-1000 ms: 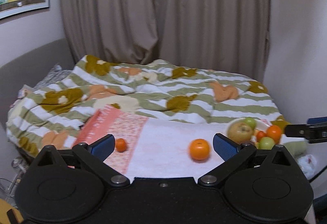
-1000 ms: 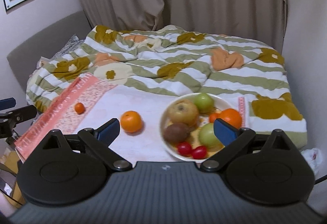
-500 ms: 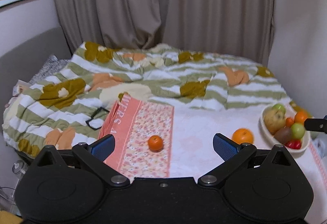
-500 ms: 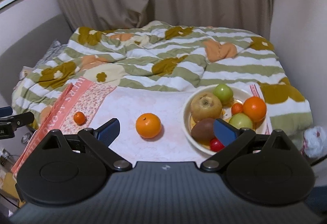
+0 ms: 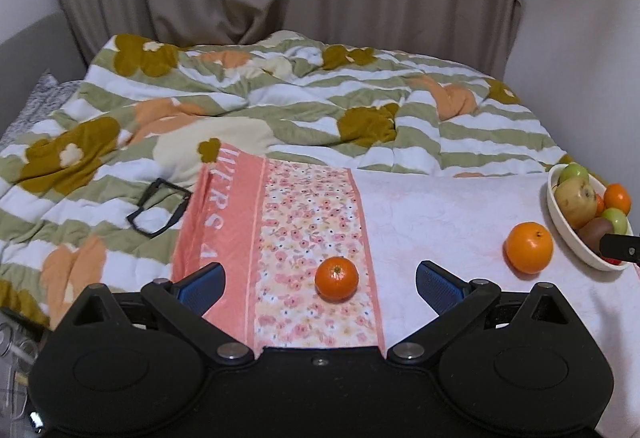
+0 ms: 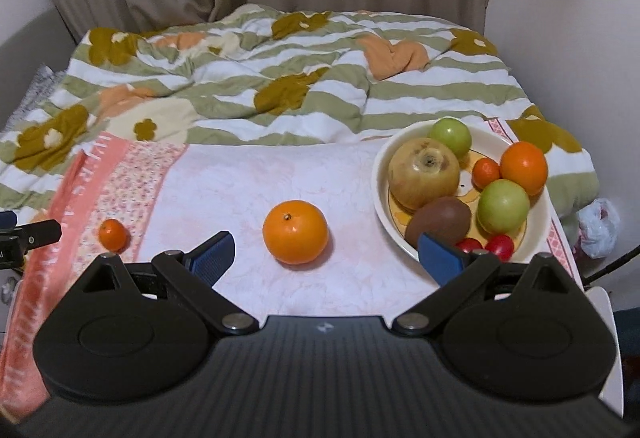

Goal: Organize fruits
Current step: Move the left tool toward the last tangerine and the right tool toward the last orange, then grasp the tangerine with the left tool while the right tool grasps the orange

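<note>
A small mandarin (image 5: 336, 278) lies on the floral pink towel (image 5: 308, 222), just ahead of my open, empty left gripper (image 5: 320, 288); it also shows in the right wrist view (image 6: 114, 235). A large orange (image 6: 295, 232) lies on the white cloth just ahead of my open, empty right gripper (image 6: 326, 258); it also shows in the left wrist view (image 5: 529, 247). A cream bowl (image 6: 382, 174) to the right holds a pear, two green apples, an orange, a mandarin, a kiwi and cherry tomatoes. The bowl also shows in the left wrist view (image 5: 560, 214).
A striped floral duvet (image 5: 280, 106) covers the bed behind the cloth. Black glasses (image 5: 159, 207) lie on the duvet left of the towel. Curtains and walls stand behind. A crumpled plastic bag (image 6: 598, 222) lies by the bed's right edge.
My left gripper has swung left and closed in on the small mandarin, which is now centred between its fingers. My right gripper has moved in until the large orange lies between its fingers.
</note>
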A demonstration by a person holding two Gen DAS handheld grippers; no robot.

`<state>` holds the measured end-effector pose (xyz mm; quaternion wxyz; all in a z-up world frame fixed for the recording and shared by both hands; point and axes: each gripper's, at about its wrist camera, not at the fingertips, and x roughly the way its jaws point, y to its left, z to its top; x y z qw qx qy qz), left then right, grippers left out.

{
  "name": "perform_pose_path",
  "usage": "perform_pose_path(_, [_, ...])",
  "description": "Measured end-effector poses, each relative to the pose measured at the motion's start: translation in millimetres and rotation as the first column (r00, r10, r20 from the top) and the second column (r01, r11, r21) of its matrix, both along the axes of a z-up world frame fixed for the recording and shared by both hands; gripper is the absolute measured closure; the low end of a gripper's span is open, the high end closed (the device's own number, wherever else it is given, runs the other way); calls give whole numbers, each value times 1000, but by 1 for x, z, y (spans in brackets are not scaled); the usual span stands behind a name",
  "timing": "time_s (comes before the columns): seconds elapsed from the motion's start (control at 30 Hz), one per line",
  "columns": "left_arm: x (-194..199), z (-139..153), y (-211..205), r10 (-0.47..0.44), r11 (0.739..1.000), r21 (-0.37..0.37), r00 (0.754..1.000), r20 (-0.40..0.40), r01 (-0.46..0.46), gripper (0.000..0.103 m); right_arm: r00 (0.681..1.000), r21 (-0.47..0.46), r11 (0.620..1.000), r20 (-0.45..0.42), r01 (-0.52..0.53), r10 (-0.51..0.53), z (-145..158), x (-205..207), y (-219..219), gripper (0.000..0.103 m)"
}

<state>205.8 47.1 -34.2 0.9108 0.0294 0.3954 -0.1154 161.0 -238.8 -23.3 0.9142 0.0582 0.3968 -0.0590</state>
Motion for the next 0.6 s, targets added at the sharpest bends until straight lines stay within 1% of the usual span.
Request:
perform_pose_path(0.1, [16, -14, -1, -33, 999, 1, 999, -18, 33, 4, 1000, -16, 1000, -9, -2, 2, -9, 13, 6, 0])
perform_pose_path(0.17, [25, -24, -4, -48, 999, 5, 998, -40, 49, 11, 1000, -15, 1000, -17, -2, 1, -15, 22, 8, 0])
perform_pose_path(0.3, [38, -38, -7, -52, 999, -1, 996, -77, 52, 14, 999, -13, 1000, -46, -1, 0, -29, 39, 11, 0])
perform_pose_path(0.43, [48, -50, -10, -53, 999, -8, 992, -111, 52, 28, 997, -19, 1000, -76, -7, 6, -43, 53, 16, 0])
perform_pose_path(0.5, [52, -56, -12, -59, 998, -4, 990, -129, 59, 32, 996, -23, 1000, -92, -14, 12, -49, 58, 18, 0])
perform_pose_path(0.6, [55, -64, -16, -70, 997, 7, 987, -145, 72, 42, 994, -17, 1000, -108, -21, 19, -57, 63, 18, 0])
